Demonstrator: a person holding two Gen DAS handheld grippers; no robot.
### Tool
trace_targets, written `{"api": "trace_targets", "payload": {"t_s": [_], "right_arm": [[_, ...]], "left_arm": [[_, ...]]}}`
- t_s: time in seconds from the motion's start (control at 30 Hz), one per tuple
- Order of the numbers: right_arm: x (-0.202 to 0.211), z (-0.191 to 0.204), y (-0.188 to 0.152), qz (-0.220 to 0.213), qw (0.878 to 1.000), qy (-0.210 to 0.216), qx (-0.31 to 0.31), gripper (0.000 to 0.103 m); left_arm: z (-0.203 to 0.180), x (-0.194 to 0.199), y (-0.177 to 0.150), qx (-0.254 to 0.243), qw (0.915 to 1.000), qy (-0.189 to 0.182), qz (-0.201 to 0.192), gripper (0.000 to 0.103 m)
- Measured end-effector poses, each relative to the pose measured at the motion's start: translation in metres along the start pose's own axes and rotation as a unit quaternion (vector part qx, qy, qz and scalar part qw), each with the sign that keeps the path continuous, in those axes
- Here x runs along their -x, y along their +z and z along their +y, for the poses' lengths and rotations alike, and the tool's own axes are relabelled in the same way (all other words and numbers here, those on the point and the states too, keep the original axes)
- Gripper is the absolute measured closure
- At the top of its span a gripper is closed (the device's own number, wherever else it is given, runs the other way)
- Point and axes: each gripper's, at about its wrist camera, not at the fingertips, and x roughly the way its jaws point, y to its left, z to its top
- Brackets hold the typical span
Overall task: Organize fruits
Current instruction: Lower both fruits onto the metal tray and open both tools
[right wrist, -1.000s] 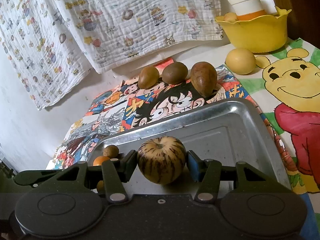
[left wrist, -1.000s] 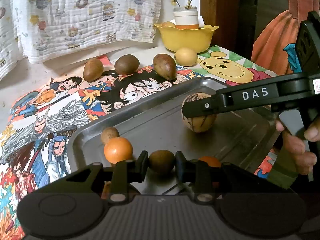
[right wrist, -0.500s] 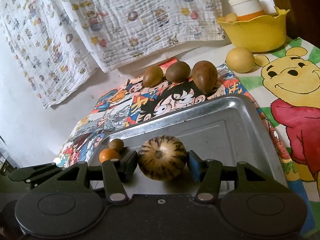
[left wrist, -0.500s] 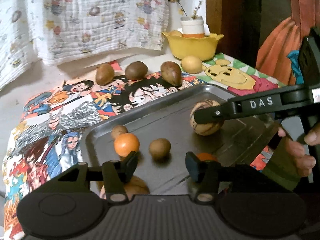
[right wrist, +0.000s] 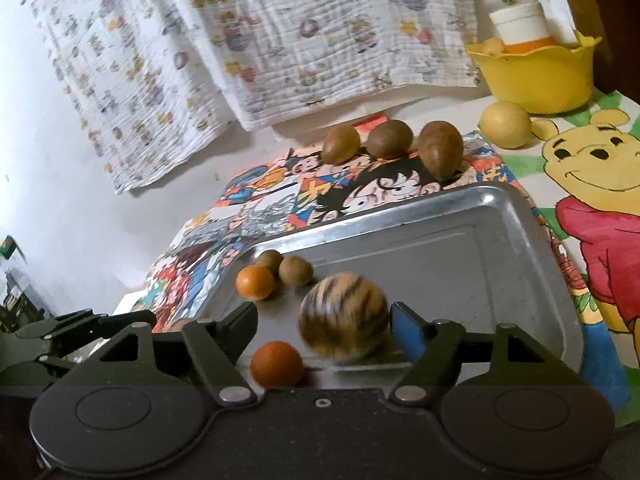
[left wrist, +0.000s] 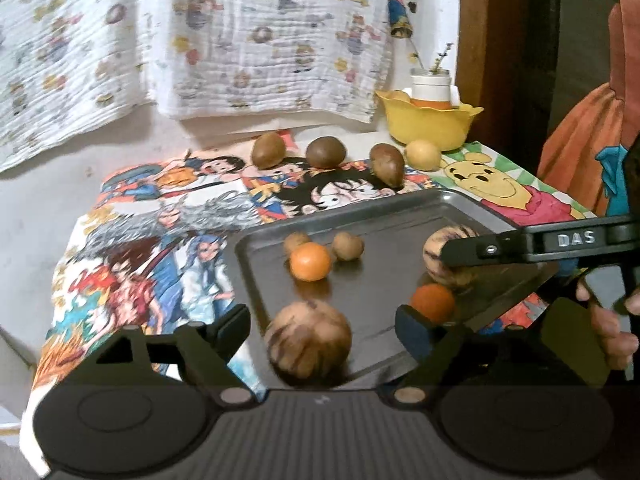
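1. Cartoon-print cloth [right wrist: 280, 200] covers the table, with a patterned blanket [right wrist: 280, 40] hung behind.
2. Metal tray [right wrist: 520, 240] lies ahead of both jaws.
3. Right gripper [right wrist: 324, 328] is spread wide and holds nothing; a blurred striped melon [right wrist: 344, 328] sits between its fingers, nearer the right pad, contact unclear.
4. Left gripper [left wrist: 320, 328] is wide open and empty; a second striped fruit [left wrist: 308, 340] is between its jaws, not pinched.
5. Two oranges [right wrist: 255, 282] and two small brown fruits [right wrist: 295, 271] lie on the tray, left of the right jaws.

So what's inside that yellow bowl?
In the yellow bowl: a white-and-orange jar and one small yellow fruit. The bowl's wall hides anything lower down.
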Motion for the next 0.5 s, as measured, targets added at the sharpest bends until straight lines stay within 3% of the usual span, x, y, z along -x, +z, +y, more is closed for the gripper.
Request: {"api": "trace_targets", "payload": {"t_s": [0.2,0.5], "right_arm": [[0.015,0.014,-0.009,-0.006,0.999,0.008,0.041,0.012],[0.026,0.027,-0.019,0.005,0.993,-0.027,0.114,0.001]], "left_arm": [[0.011,0.013,-0.011,0.025,0.9997,0.007,-0.002,0.009],[0.022,0.021,-0.024,0.034,0.9991,0.022,0.011,0.001]]}}
